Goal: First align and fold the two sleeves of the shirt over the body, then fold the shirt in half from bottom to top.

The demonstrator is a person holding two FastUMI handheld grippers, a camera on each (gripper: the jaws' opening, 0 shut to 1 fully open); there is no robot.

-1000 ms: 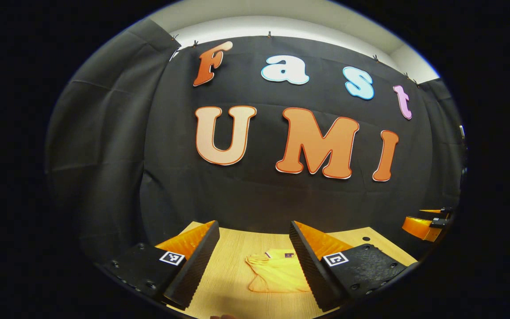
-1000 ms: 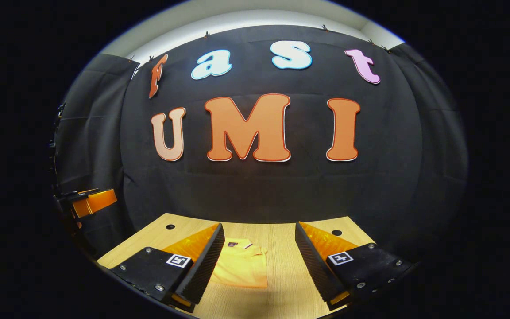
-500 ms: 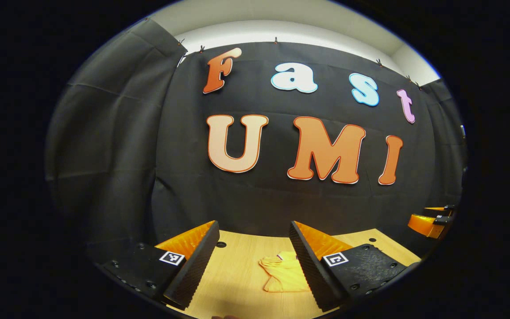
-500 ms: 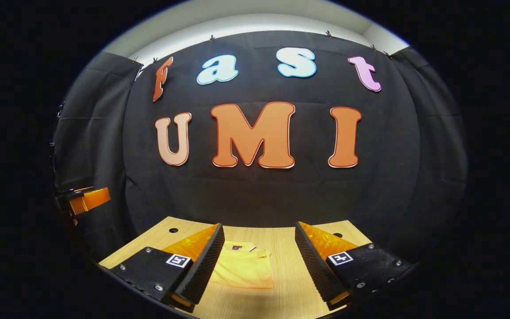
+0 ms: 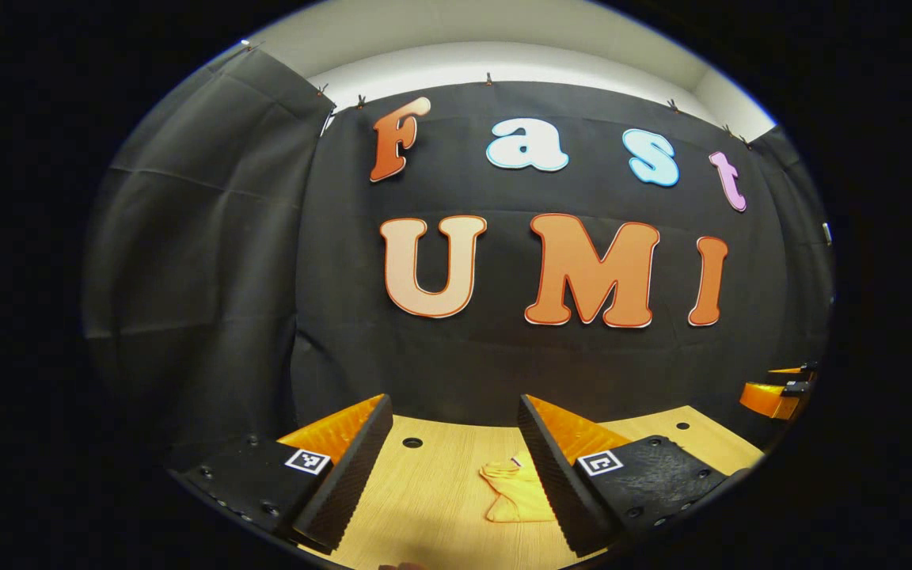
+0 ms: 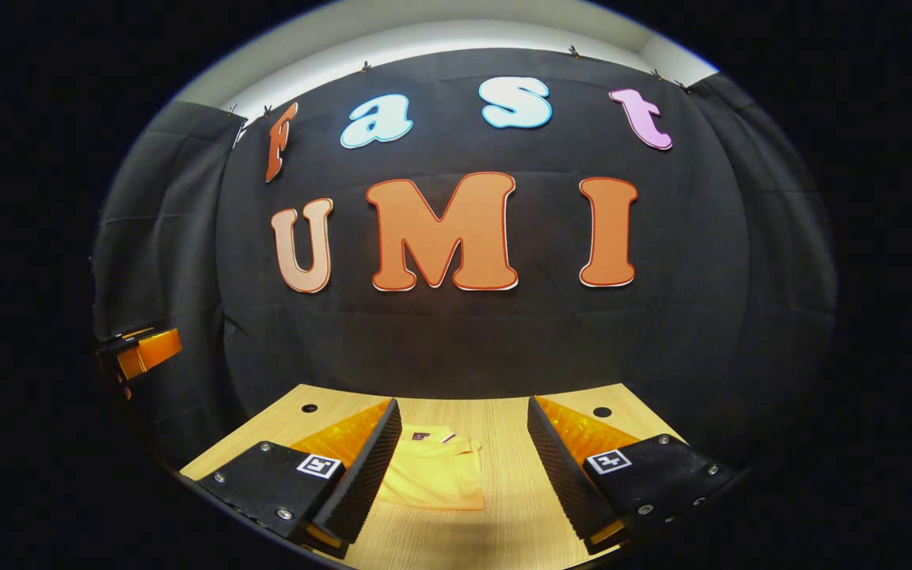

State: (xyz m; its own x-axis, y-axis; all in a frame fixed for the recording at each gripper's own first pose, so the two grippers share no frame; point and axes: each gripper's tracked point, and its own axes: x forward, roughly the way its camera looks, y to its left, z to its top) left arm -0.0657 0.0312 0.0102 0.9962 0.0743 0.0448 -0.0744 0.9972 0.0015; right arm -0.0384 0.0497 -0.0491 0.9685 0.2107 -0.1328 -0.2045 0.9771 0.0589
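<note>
Two claws: you hold both raised above the counter (image 6: 503, 507), each aimed level at the booth's back wall.
Left claw (image 5: 456, 475): fingers spread wide apart, nothing between them; ribbed inner faces and a square printed marker on each finger base.
Right claw (image 6: 464, 475): fingers likewise wide apart and empty, with the same ribbed faces.
Shirt (image 6: 432, 479): soft yellow cloth, lying folded into a compact flat bundle on the counter, well apart from both claws; a small dark tag shows at its far edge.
Shirt from your left side: a narrower, rumpled shape (image 5: 507, 495), its right part hidden behind the left claw's right finger.
Counter: pale wood grain, smooth, with small round holes near the far corners (image 6: 602, 412).
Other claw seen far off: your right claw's body sits at the right rim (image 5: 773, 396) of the left gripper view; your left claw's at the left rim (image 6: 143, 352) of the right gripper view, both cut off.
Hard to tell: how neat the shirt's folds are.
</note>
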